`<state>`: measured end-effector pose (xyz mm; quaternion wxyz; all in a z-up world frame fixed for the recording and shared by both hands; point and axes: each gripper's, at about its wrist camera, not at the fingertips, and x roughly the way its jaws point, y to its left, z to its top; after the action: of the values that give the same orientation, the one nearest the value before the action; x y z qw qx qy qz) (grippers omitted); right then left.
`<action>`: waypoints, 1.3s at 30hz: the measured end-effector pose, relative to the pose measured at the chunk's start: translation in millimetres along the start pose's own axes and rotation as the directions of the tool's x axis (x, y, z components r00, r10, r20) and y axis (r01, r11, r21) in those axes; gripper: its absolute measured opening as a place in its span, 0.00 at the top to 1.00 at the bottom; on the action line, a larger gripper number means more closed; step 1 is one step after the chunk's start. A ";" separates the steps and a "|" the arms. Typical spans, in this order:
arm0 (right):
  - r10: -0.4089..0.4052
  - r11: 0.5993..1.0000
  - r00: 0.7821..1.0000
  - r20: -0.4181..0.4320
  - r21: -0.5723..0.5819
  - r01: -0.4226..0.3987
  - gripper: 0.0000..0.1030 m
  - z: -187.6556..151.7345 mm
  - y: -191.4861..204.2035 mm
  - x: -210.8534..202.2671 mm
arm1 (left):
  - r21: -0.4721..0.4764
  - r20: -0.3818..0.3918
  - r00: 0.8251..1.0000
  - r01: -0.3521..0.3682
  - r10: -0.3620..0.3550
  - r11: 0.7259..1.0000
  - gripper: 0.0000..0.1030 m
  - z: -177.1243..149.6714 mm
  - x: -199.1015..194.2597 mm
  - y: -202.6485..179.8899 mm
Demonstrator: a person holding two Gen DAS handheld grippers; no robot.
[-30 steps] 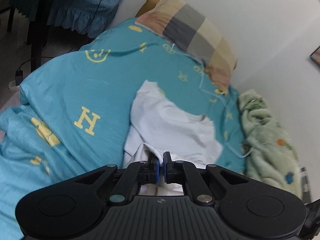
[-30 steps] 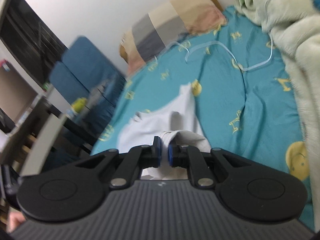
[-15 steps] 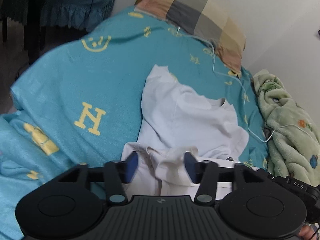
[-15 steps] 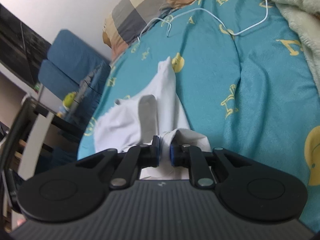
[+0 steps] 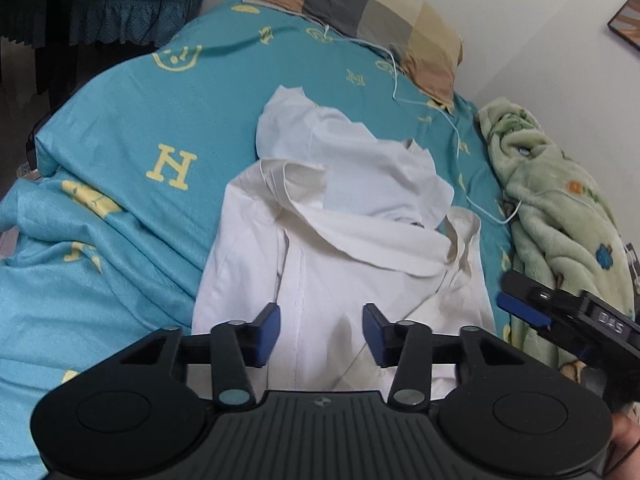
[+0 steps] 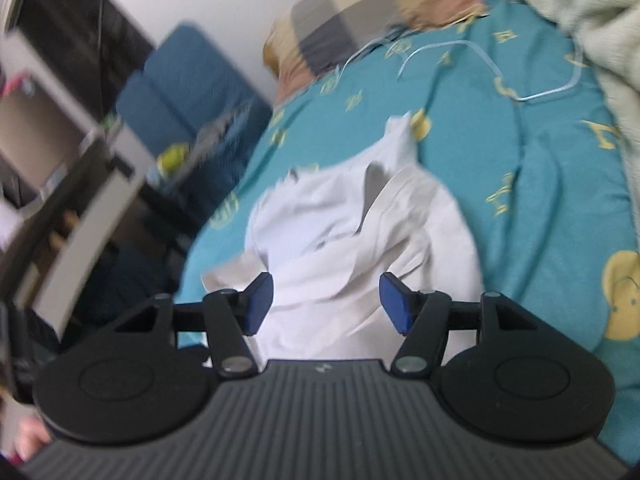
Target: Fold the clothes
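Observation:
A white garment (image 5: 340,240) lies crumpled on the teal bedsheet (image 5: 140,120), with one part folded back over the other. My left gripper (image 5: 320,320) hangs over its near end. Its jaws stand apart and are closing; the cloth shows between the pads, which do not press it. In the right wrist view, blurred by motion, my right gripper (image 6: 326,292) is over the same garment (image 6: 340,248). Its jaws are opening, and the cloth lies loose between them. The right gripper's blue fingertip (image 5: 520,304) also shows at the garment's right edge in the left wrist view.
A checked pillow (image 5: 360,4) lies at the head of the bed. A green fleece blanket (image 5: 560,208) is bunched along the wall side. A thin white cable (image 5: 456,128) trails over the sheet. A blue chair (image 6: 180,88) and dark furniture (image 6: 60,216) stand beside the bed.
Both grippers were shut on bunched white cloth and have let it go. The left opened first, then the right. The garment now lies spread and folded over on the bed.

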<state>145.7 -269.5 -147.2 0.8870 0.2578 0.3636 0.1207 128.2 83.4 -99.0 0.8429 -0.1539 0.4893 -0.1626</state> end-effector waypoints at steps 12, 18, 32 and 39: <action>-0.142 0.990 0.985 -0.094 -0.041 0.138 0.94 -5.6 -25.2 44.7 | 0.084 -0.064 0.998 0.014 -0.009 0.996 0.96 2.2 13.3 -6.6; -0.089 0.995 0.995 0.041 0.051 0.087 0.95 8.7 -25.8 -3.1 | 0.000 0.034 0.991 0.130 -0.130 0.991 0.96 17.8 -25.6 3.3; -0.146 0.984 0.987 0.071 0.112 0.138 0.93 17.5 -57.9 31.8 | -0.112 0.062 0.995 0.080 -0.073 0.990 0.94 53.5 42.8 28.2; -0.044 0.970 0.993 0.106 0.243 0.018 0.91 11.6 -59.1 6.0 | -0.247 0.068 0.989 0.144 -0.131 0.958 0.49 26.5 5.8 39.3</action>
<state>159.8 -320.9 -175.9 0.8694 0.3646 0.3300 0.0471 158.9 119.0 -107.3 0.8156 -0.2970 0.4723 -0.1537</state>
